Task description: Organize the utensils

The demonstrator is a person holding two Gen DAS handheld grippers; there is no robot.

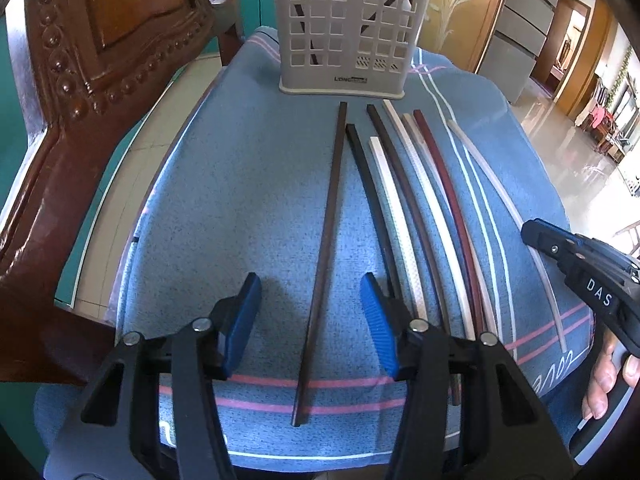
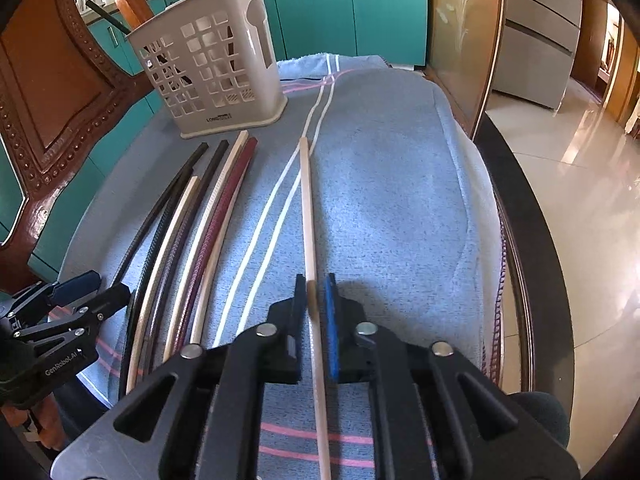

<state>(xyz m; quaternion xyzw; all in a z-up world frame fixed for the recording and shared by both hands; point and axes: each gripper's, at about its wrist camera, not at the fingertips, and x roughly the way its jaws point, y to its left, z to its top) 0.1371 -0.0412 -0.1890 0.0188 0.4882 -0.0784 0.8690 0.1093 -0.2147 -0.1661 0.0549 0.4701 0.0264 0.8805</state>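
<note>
Right tongs (image 2: 316,304) pinching pale chopstick (image 2: 307,208) | left tongs (image 1: 310,320) spread astride dark chopstick (image 1: 326,248) | basket (image 1: 348,28) ahead

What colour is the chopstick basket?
The basket is pale grey-beige, clearest in the right wrist view.

Both views are bright with daylight from the right, where the glossy floor tiles (image 2: 576,184) carry washed-out glare. The blue towel (image 1: 248,184) is evenly lit, with soft shadows under the left tongs (image 1: 310,320) and beside the right tongs (image 2: 318,312). Fisheye distortion bends the chopsticks (image 1: 404,208) into arcs and curves the chair back (image 1: 80,80); dark vignetting fills the corners. The light chopstick (image 2: 308,208) blurs slightly at the pads.
</note>
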